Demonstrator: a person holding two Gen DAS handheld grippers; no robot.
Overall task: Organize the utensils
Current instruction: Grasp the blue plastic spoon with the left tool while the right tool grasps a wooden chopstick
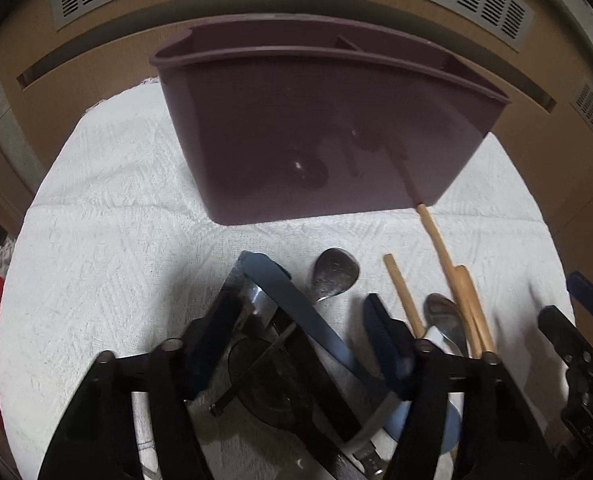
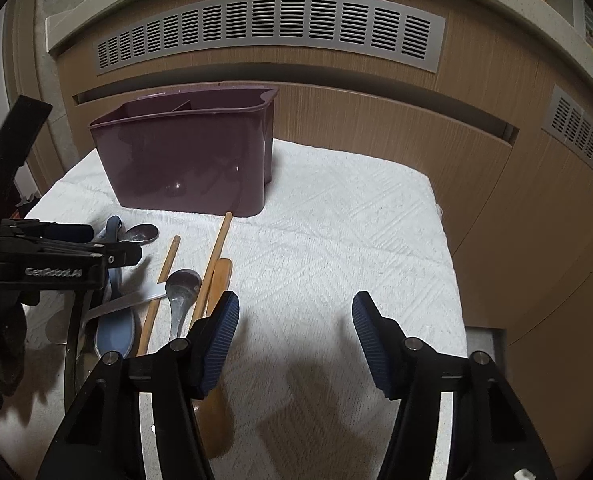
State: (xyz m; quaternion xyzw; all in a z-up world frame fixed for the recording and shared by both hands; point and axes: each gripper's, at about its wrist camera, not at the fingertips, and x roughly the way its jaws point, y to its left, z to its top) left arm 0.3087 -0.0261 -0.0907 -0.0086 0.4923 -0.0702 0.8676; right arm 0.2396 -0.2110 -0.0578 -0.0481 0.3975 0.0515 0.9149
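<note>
Both grippers tilt down over the white towel [image 2: 336, 240]: the left gripper [image 1: 296, 320] stands half apart astride the heap of utensils, its pads clamping nothing, a blue-handled tool [image 1: 296, 304] lying between them, and the right gripper [image 2: 296, 332] hangs parted over bare cloth beside a wooden spatula [image 2: 216, 280]. In the heap near the towel's left edge lie 2 metal spoons [image 2: 182, 284] and 2 wooden chopsticks [image 2: 216, 248]. Beyond, at the towel's far left corner, stands 1 purple caddy [image 2: 184, 160] against a wooden cabinet [image 2: 376, 128].

Right tool [image 2: 295, 338] jaws apart over white cloth [image 2: 336, 240]; utensil pile [image 2: 168, 280] left; purple caddy [image 2: 184, 160] behind.
</note>
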